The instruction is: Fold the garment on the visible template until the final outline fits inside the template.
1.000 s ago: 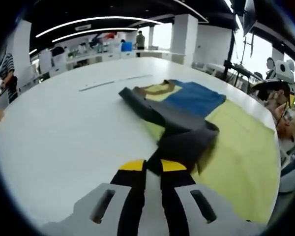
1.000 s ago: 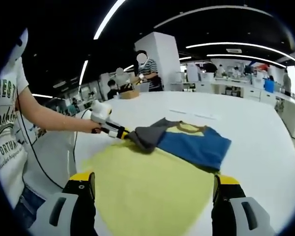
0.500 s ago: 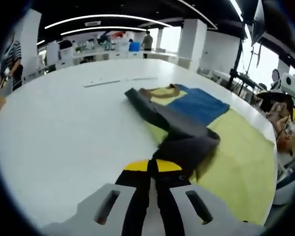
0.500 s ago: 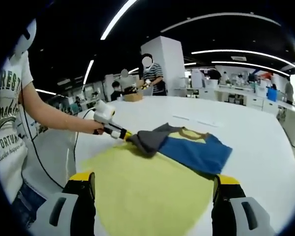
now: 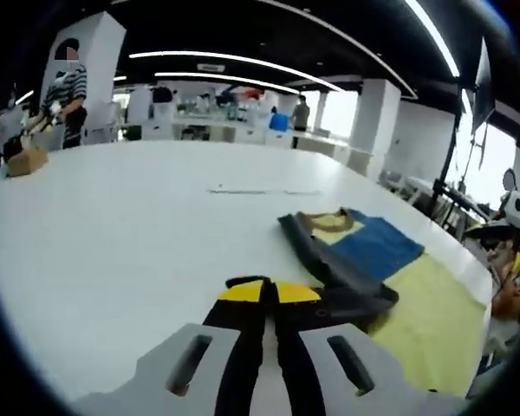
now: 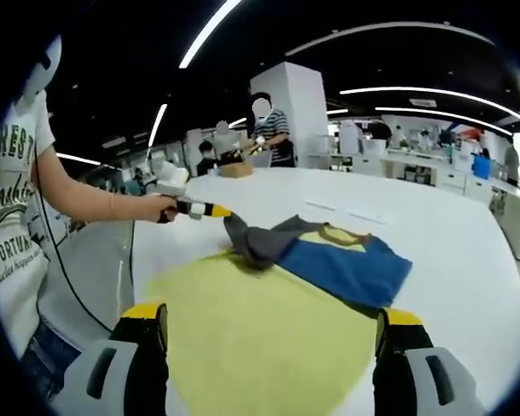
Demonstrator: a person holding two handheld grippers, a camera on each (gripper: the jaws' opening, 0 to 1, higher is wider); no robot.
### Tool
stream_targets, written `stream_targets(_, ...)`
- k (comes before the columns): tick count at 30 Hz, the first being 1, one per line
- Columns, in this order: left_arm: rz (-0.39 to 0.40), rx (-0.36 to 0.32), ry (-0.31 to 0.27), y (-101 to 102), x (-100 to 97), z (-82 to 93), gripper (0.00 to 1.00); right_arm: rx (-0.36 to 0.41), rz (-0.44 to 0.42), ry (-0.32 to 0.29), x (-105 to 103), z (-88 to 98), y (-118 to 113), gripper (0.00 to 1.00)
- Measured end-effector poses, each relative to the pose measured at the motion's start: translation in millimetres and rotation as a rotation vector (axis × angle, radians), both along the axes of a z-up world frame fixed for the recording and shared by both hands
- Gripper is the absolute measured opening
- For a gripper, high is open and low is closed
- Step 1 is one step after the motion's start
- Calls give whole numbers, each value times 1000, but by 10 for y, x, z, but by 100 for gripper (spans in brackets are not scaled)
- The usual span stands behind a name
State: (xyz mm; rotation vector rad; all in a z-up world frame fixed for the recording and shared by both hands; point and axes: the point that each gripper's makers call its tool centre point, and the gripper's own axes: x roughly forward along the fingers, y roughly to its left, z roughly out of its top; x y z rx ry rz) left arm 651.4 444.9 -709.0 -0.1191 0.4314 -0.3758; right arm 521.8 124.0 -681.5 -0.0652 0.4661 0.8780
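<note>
The garment [image 6: 342,260], blue with a yellow-and-brown neck and a grey sleeve [image 6: 253,241], lies folded at the far end of the yellow template [image 6: 260,334] on the white table. My left gripper [image 6: 217,210], held by a hand, hovers just off the sleeve's far corner. Its own view has the yellow-tipped jaws shut [image 5: 264,290] with nothing seen between them, and the sleeve [image 5: 334,276], blue body [image 5: 373,247] and template [image 5: 433,316] lie to the right. My right gripper [image 6: 269,321] stands wide open above the template's near part.
The person holding the grippers stands at the left [image 6: 17,251]. A thin strip [image 5: 251,191] lies on the white table [image 5: 113,234] beyond the garment. A cardboard box [image 6: 234,170] sits at the far edge, with people and desks behind.
The left gripper has let go of the grey sleeve and drawn back and up from it; the sleeve now rests on the garment and template. The right gripper has stayed open in place.
</note>
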Motion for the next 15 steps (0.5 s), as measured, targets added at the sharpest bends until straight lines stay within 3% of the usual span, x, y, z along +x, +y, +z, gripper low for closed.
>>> stream_targets(15,158,48,-23,643,-80,100,0,5,-3,16,0,-22,11,99)
